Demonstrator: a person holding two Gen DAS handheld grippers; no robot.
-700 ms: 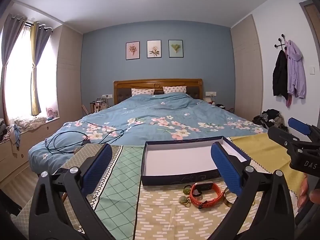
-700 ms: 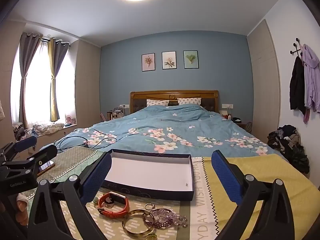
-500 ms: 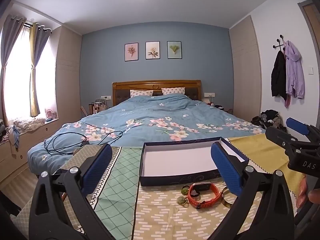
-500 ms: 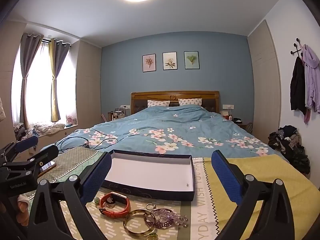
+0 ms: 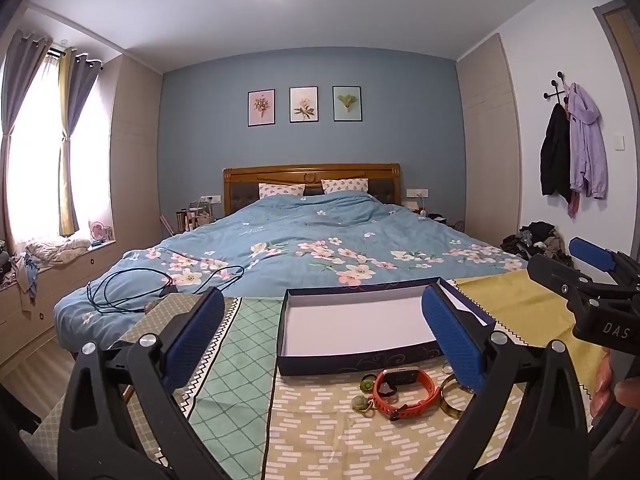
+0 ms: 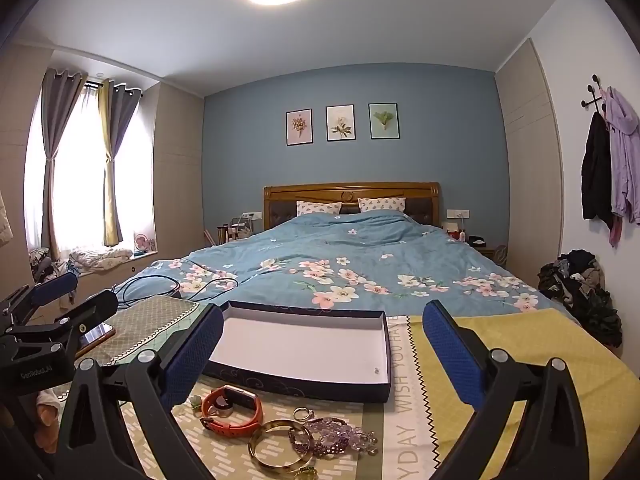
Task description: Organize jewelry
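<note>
Jewelry lies loose on the patterned cloth at the foot of the bed, none of it yet in the box, so the task looks to be at its very start: choosing a first piece.

From the left wrist view, the left tongs (image 5: pixel 320 328) stand spread as wide as they go, with nothing between the blue pads. Beyond them sits the open box (image 5: pixel 360 360), dark-walled and white inside, bare as far as this view shows. Just in front of its near wall lie an orange watch (image 5: pixel 404 392), two small green charms (image 5: pixel 362 394) beside it, and a gold bangle (image 5: pixel 450 398) partly hidden behind the right-hand pad. The right tongs (image 5: pixel 568 264) hang at the right edge, a hand (image 5: pixel 612 384) below them.

From the right wrist view, the right tongs (image 6: pixel 320 344) are likewise fully spread and empty. The box (image 6: pixel 304 384) is just ahead; a tiny speck near its right corner is too small to name. Nearer the camera lie the watch (image 6: pixel 232 410), a small ring (image 6: pixel 302 414), the bangle (image 6: pixel 280 446) and a heap of purple beads (image 6: pixel 336 438) touching the bangle. The left tongs (image 6: pixel 68 292) show at the left edge.

My judgement: the next move calls for dipping one pair of tongs down over a single piece, probably the watch, which lies apart. The beads and bangle overlap, so they may drag each other. A black cable (image 6: pixel 168 284) on the bedspread and a phone (image 6: pixel 96 334) on the cloth's left lie well clear.
</note>
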